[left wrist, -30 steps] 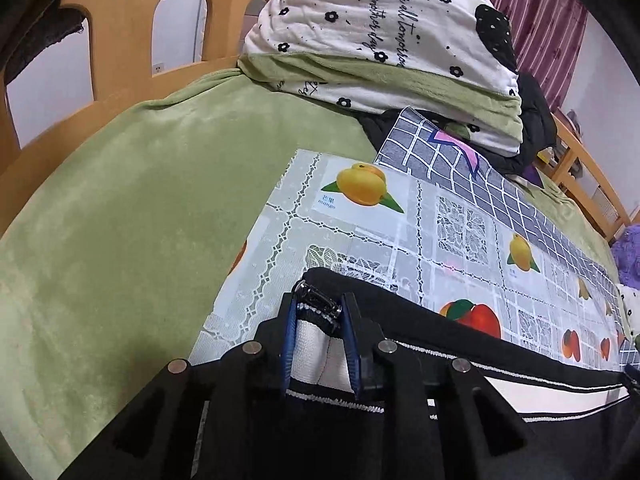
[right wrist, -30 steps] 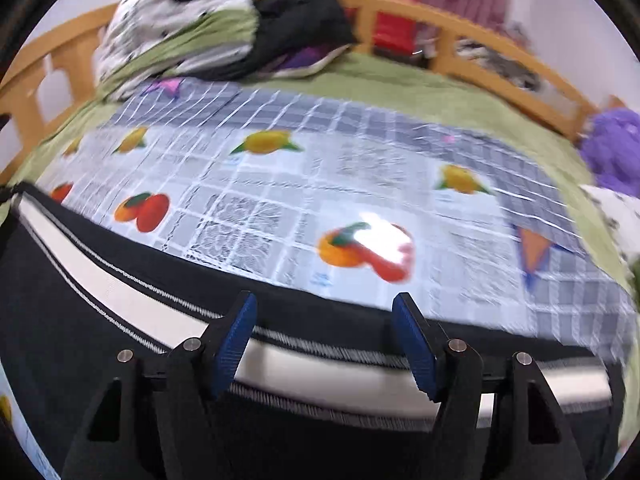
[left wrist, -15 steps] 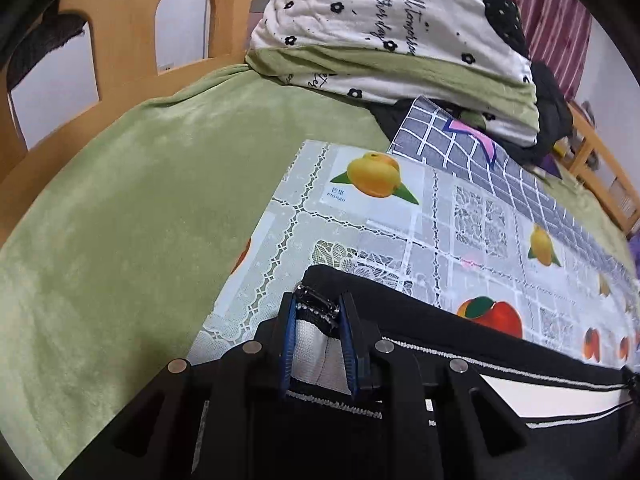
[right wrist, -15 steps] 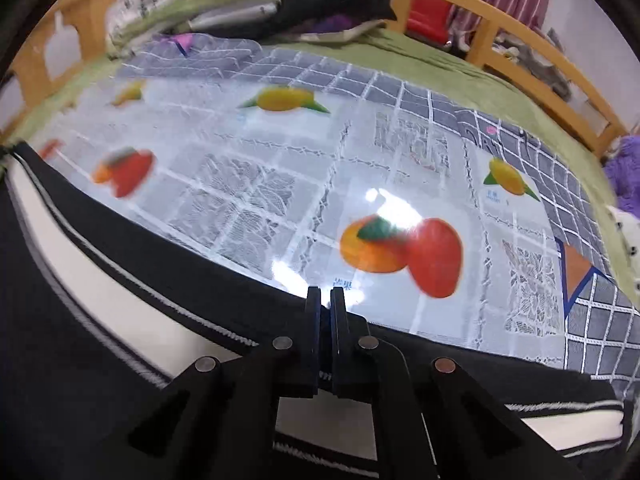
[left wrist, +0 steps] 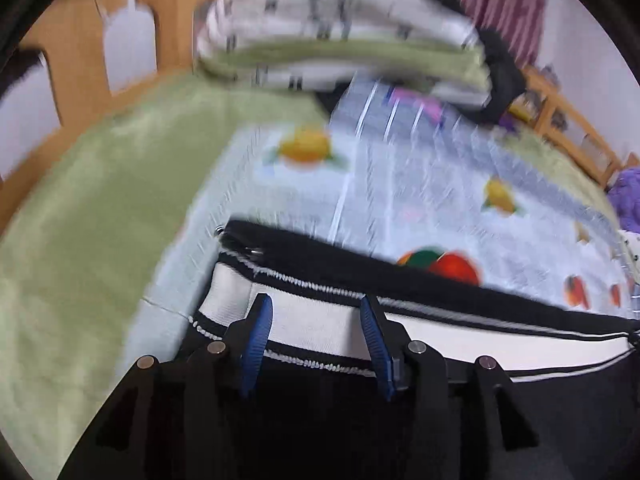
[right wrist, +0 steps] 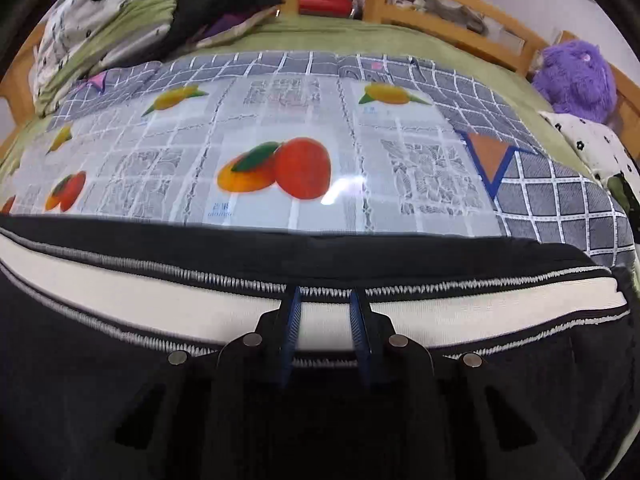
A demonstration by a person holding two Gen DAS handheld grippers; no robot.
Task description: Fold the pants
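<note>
Black pants (left wrist: 320,420) with a white side stripe (left wrist: 320,320) lie across the near edge of a fruit-print mat (left wrist: 400,184). My left gripper (left wrist: 316,312) is open, its blue pads apart over the stripe near the pants' left end. In the right wrist view the pants (right wrist: 120,360) and stripe (right wrist: 160,300) span the frame. My right gripper (right wrist: 325,300) is open by a narrow gap, resting over the stripe near its middle and holding nothing.
The mat (right wrist: 280,140) lies on a green blanket (left wrist: 100,220) on a wooden-railed bed (right wrist: 440,4). Folded bedding (left wrist: 340,20) is stacked at the head. A purple plush toy (right wrist: 576,76) and a spotted pillow (right wrist: 592,144) sit at the right.
My left gripper has let go of the pants' end and opened, and the view is blurred by motion. My right gripper, shut half a second ago, has opened a little.
</note>
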